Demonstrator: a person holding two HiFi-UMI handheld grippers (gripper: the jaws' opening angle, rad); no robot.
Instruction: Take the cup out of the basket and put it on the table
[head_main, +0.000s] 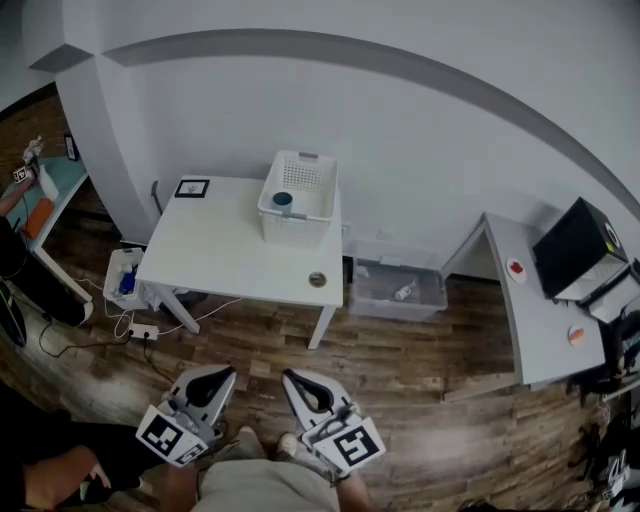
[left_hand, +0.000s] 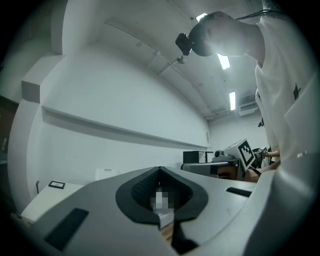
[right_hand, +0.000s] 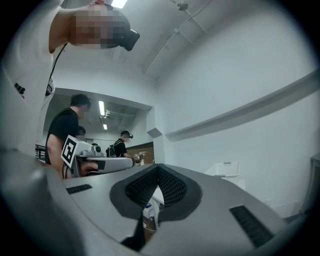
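While you stand back from the white worktop (head_main: 220, 250), both claws sit low and close to your body, over the wooden floor (head_main: 400, 370) and well apart from everything on the worktop. Your left claw (head_main: 226, 373) is pressed together, its dark ribbed pads meeting at the tip with nothing between them. Your right claw (head_main: 288, 377) is pressed together as well and carries nothing; the two claws lie side by side, both pointing toward the worktop. The blue cup (head_main: 283, 199) is inside the white basket (head_main: 296, 230), near the basket's left wall. That basket stands at the far right corner of the worktop, against the wall. A small black-framed card (head_main: 192, 187) lies flat at the far left corner, and a small round thing (head_main: 317, 279) lies near the front right edge, just in front of the basket; what it is cannot be made out. On the floor to the right of the worktop stands a clear plastic bin (head_main: 368, 300). Further right is a second white worktop (head_main: 530, 320) with a black box (head_main: 575, 245) on it.
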